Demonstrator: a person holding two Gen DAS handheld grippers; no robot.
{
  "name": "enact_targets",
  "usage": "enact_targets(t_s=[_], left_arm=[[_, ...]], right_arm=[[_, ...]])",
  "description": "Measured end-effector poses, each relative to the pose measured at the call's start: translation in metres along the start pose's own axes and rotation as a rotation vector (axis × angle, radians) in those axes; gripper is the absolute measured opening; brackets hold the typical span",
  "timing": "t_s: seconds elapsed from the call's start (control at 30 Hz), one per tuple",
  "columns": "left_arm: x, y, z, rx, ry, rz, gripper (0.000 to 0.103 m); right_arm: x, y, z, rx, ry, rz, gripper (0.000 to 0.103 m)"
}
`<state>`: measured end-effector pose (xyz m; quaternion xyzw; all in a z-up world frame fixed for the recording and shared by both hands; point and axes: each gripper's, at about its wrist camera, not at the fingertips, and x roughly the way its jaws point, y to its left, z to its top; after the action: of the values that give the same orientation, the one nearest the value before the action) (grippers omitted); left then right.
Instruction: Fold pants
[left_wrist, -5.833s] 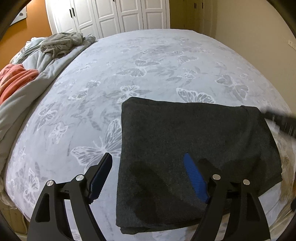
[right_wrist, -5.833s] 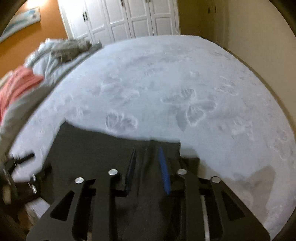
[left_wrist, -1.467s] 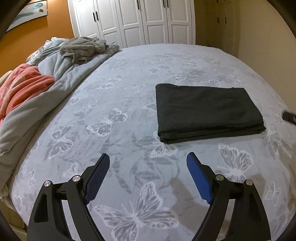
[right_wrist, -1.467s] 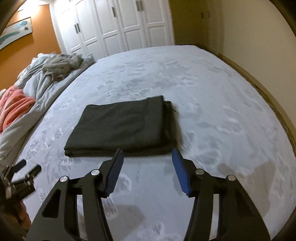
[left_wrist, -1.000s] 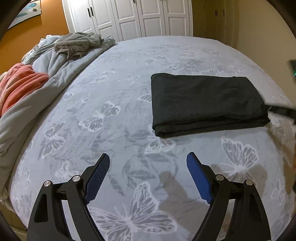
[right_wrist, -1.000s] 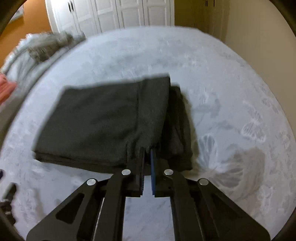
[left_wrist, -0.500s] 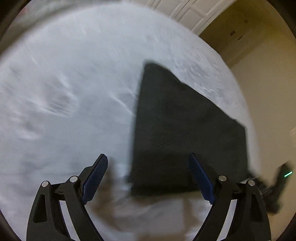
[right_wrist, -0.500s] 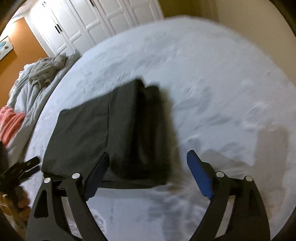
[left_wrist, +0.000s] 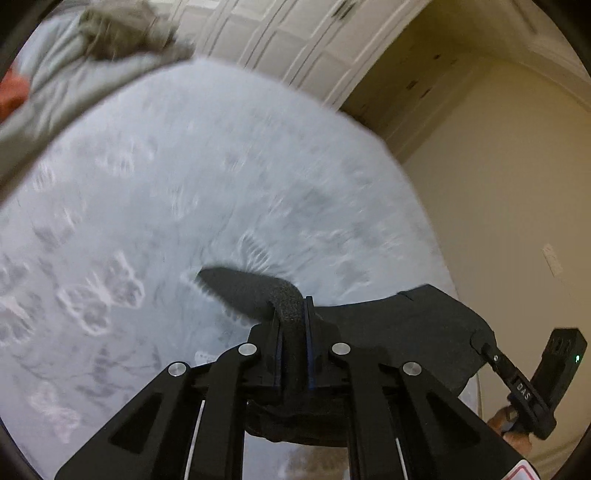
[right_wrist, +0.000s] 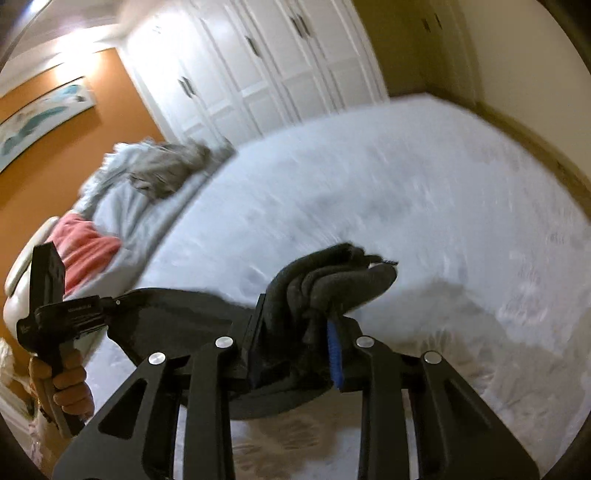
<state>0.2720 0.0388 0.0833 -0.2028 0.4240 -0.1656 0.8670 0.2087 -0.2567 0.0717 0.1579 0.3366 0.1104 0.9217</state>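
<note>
Pants (left_wrist: 406, 325) hang above butterfly-print bed (left_wrist: 184, 206) near white wardrobes (right_wrist: 266, 74).

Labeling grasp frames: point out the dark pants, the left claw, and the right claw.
dark pants (left_wrist: 417, 317): left wrist view, flat span between claws.
left claw (left_wrist: 293, 317): left wrist view, tips pinching a fabric edge.
right claw (right_wrist: 295, 325): right wrist view, tips around bunched layers.

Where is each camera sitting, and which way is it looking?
Left wrist: rides the left gripper, faces across the bed to the wardrobe; shows its fingers pinching the pants.
Right wrist: rides the right gripper, faces likewise; shows the left hand.
Both share the pants and bed.
</note>
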Motion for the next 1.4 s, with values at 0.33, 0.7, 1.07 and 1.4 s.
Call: enact_targets(t_s=[0.33, 0.7, 1.07, 1.4], left_arm=[[0.02, 0.054, -0.131, 0.064, 0.241, 0.35, 0.019], [0.02, 0.065, -0.131, -0.154, 0.189, 0.186, 0.084], [0.062, 0.052, -0.069, -0.059, 0.149, 0.022, 0.007], [0.076, 0.069, -0.08, -0.004, 0.147, 0.382, 0.03]], right_arm=[[0.002, -0.047, -0.123, -0.033, 0.255, -0.327, 0.039], [0.008, -0.044, -0.103, 0.059, 0.2, -0.219, 0.086], [0.047, -0.035, -0.088, 0.094, 0.137, -0.071, 0.024], [0.053, -0.059, -0.084, 0.03, 0.157, -0.329, 0.035]])
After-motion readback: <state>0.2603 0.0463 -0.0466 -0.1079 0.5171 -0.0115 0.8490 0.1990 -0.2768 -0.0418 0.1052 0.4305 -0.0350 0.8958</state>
